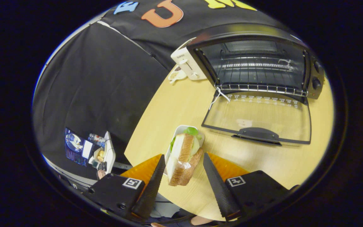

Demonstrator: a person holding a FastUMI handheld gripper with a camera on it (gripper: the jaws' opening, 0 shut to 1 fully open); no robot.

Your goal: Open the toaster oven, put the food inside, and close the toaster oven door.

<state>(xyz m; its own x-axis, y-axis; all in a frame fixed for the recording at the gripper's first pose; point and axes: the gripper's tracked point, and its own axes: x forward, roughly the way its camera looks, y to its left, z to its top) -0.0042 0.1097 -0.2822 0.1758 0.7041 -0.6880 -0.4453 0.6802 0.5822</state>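
A sandwich (pixel 183 157) with green lettuce lies on a small white tray (pixel 181 130). It sits between my two black fingers, and my gripper (pixel 183 155) is shut on it: the left finger meets the tray's edge and the right finger meets the bread crust. Beyond the fingers, to the right, the black toaster oven (pixel 257 60) stands open on the wooden table (pixel 175 104). Its glass door (pixel 257 118) is folded down flat toward me, handle nearest. A wire rack (pixel 260 88) shows inside the cavity.
A white pop-up toaster (pixel 189 63) stands just left of the oven, with a small dish (pixel 175 75) beside it. The oven's two knobs (pixel 317 75) are on its right side. The table's edge runs diagonally at my left; past it is a cluttered stand (pixel 99 151).
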